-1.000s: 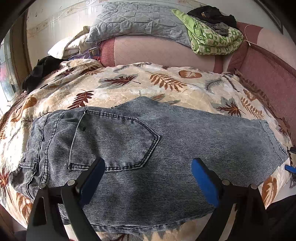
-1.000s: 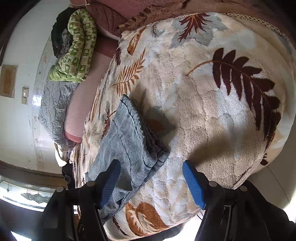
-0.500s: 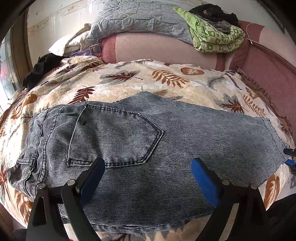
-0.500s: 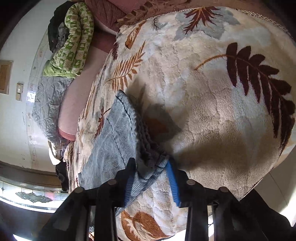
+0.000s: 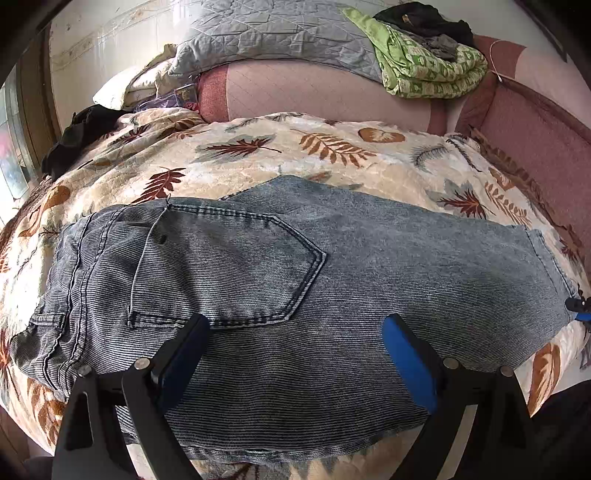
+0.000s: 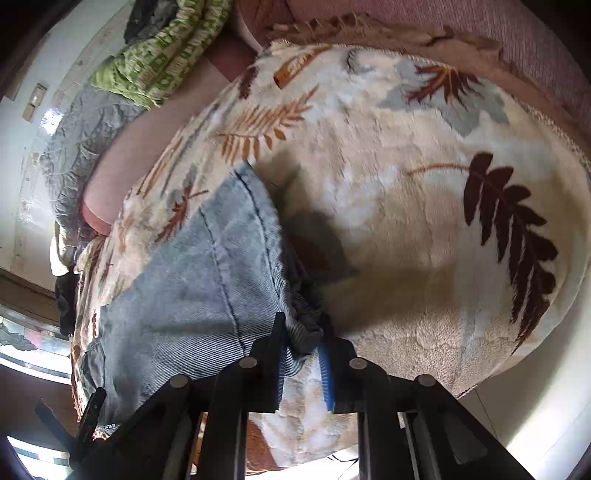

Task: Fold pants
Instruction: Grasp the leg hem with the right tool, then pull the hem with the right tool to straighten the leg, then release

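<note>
A bed covered by a cream blanket printed with brown and grey leaves fills both views, with a pink padded headboard across the top of the left wrist frame. On the headboard lie a grey quilt at upper centre and a green patterned blanket at upper right, a dark garment heaped on top of it.

The jeans lie flat across the middle of the left wrist frame, waistband at the left edge, back pocket left of centre, leg hem at the far right. The left gripper hovers over the lower part of the denim, its blue-padded jaws spread wide with nothing between them, just as half a second ago; the jeans now sit a little lower and larger in that frame.

In the right wrist view the hem end of the jeans runs from centre toward lower left. The right gripper is clenched on the bunched hem corner, denim pinched between the jaws. A second ago these jaws stood wide apart either side of the corner; half a second ago they were closing on it, and now the gap is narrower and the hem looks slightly raised off the blanket, a dark shadow beside it. The right gripper's tip also shows at the far right edge of the left wrist frame, at the hem.
</note>
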Available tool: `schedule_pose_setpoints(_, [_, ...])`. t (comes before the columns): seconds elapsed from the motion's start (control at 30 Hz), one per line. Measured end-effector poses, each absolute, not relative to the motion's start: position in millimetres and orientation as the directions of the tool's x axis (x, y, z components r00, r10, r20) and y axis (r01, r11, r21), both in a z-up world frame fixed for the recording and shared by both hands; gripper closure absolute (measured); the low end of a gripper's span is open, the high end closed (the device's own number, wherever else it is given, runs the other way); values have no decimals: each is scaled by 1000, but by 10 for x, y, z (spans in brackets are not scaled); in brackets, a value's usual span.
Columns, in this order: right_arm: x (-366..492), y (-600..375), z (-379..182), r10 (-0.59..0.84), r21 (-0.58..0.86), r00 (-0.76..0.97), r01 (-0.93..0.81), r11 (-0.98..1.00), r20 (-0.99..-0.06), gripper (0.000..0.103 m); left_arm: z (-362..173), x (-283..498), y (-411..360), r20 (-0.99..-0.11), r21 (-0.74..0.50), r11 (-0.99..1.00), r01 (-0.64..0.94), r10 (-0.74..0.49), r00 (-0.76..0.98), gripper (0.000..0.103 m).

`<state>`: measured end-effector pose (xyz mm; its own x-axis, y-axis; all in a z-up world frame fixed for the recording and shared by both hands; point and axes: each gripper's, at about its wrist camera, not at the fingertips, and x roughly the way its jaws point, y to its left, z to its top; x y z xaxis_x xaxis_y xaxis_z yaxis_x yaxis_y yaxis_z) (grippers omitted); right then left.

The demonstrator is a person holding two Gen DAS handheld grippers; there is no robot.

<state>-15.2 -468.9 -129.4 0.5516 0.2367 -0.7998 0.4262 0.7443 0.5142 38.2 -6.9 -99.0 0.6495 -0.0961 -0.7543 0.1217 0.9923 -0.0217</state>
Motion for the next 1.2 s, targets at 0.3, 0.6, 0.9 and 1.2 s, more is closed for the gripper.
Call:
schedule_pose_setpoints(0.3, [-86,-4871,-741,160,464,630,353,812,-760,72,-983,320,-194,-733,23,985,171,-100,673,9])
schedule_pose_setpoints(0.6, [1144,-4634,-957,178,332,496,241,912,-850,72,-998,309,-164,-725,19,985,172,-105,681,9])
schedule_pose_setpoints(0.9, [1250,-4605,-812,92,243,571,196,950,-816,103,-1063,387,-170,-738,-6,986,167,-117,665,9])
schedule_pose_setpoints(1.2, [1306,-4698,-976,126,285,528,232,930,-840,102,-1071,393,-172,-739,-10,986,168,-120,663,9])
